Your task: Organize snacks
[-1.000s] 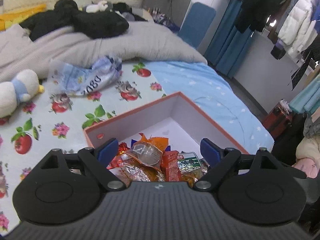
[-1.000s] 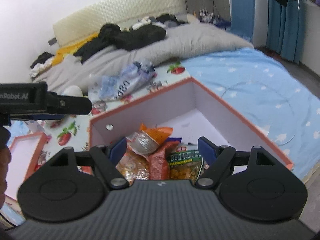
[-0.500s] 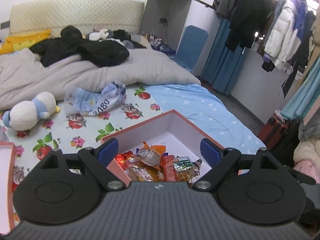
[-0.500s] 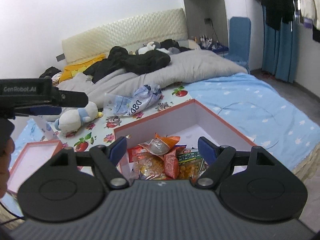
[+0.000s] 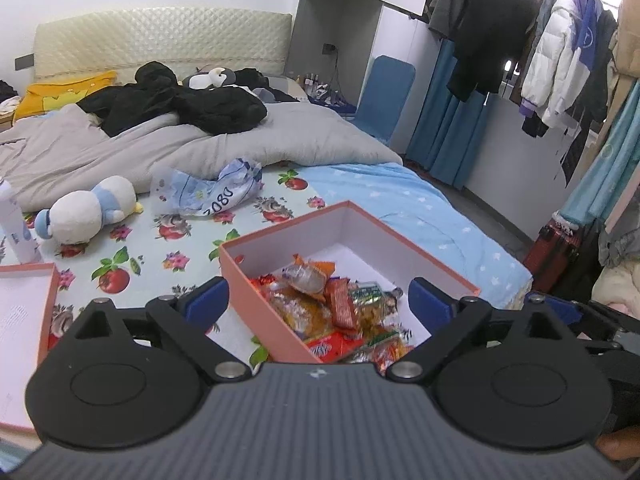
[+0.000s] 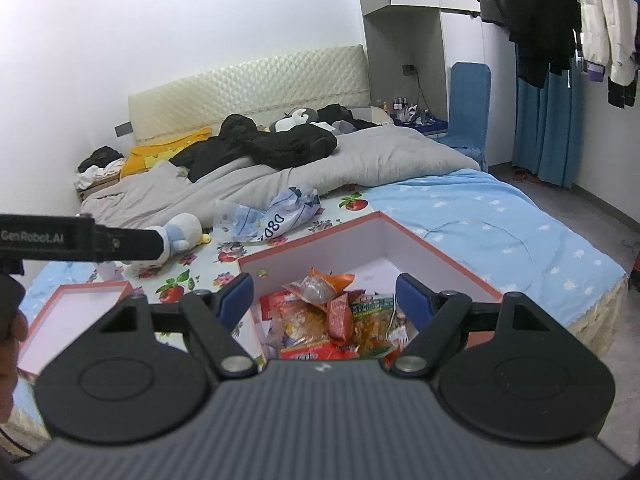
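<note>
"GenRobot.AI" on the left gripper [image 6: 80, 238]; crumpled bag [image 6: 276, 216] reads "080"

Bed [image 5: 404, 196] with snack box [image 5: 256, 276], plush [image 5: 92, 210]

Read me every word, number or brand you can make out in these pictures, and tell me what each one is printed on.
"GenRobot.AI": white letters on the side of the black left gripper, seen from the right wrist camera.
"D80" or "080": dark print on the crumpled blue and white plastic bag on the flowered bed sheet; the first character is uncertain.
Print on the snack packets in the orange cardboard box: too small and blurred to read.
</note>
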A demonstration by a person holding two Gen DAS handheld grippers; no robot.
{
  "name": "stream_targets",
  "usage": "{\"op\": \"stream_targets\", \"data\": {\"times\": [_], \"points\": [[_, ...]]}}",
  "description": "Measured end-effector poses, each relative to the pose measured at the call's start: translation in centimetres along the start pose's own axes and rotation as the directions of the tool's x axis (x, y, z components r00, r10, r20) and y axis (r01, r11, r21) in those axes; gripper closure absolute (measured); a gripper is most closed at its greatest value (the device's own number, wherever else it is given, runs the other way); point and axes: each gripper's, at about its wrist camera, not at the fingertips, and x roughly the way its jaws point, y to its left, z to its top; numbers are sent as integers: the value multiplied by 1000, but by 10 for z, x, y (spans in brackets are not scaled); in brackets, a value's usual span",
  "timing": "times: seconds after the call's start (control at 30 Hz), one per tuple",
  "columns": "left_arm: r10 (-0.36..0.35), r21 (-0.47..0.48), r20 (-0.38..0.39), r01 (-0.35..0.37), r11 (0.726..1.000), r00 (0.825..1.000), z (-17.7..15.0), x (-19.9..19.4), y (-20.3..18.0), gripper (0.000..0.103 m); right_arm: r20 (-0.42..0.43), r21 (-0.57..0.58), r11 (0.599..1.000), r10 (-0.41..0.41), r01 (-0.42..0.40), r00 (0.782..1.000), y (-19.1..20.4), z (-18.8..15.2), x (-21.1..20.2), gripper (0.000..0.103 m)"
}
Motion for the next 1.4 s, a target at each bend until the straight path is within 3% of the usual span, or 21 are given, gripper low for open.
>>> {"op": "stream_targets", "data": {"times": [0.33, 1.4], "points": [[24, 21, -15, -23, 1000, 1000, -30, -16, -10, 5, -23, 31, 999, -8, 9, 1000, -1, -26, -13, 23], [64, -16, -28, -64, 998, 998, -42, -19, 1, 5, -40, 41, 999, -12, 13, 999, 4, -32, -11, 23]]}}
